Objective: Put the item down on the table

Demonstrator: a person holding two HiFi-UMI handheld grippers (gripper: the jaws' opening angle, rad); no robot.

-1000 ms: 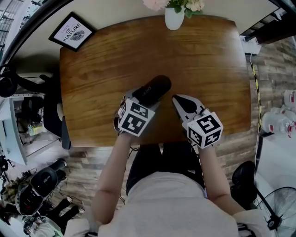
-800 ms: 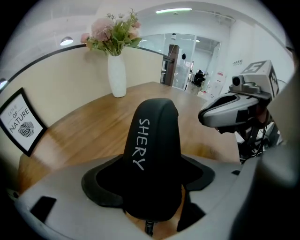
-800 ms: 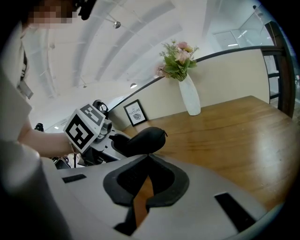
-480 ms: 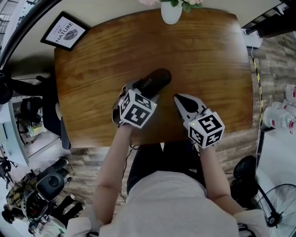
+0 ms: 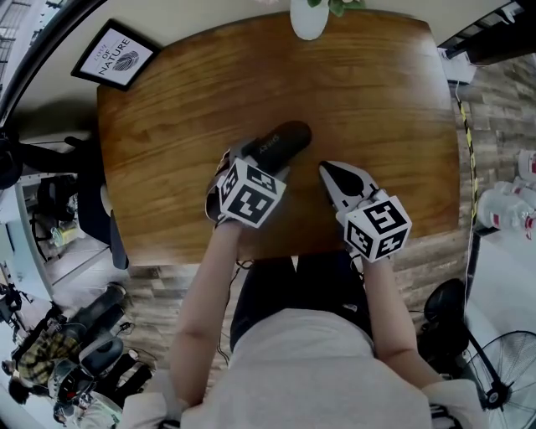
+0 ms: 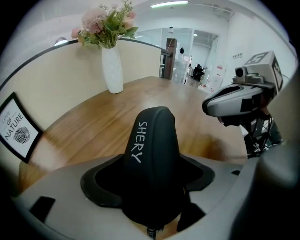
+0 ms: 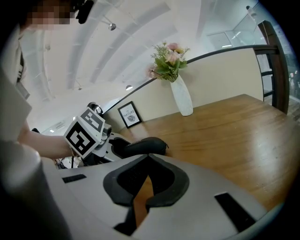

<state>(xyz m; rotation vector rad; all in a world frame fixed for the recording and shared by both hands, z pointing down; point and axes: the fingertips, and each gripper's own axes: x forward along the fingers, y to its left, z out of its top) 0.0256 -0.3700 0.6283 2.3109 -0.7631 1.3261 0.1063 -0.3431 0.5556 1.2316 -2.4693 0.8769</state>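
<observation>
In the head view the vase (image 5: 308, 21) at twelve o'clock is cut off by the edge, and my left gripper (image 5: 258, 164) covers the near end of the black case (image 5: 285, 141)

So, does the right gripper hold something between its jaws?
No, the right gripper has its jaws closed tip to tip on nothing; the black case sits in the left gripper.

Left tongs (image 5: 254, 157) point steeply down, clamped on the black case (image 5: 289, 138), while right tongs (image 5: 325, 169) sit closed, empty, tilted shallowly.
</observation>
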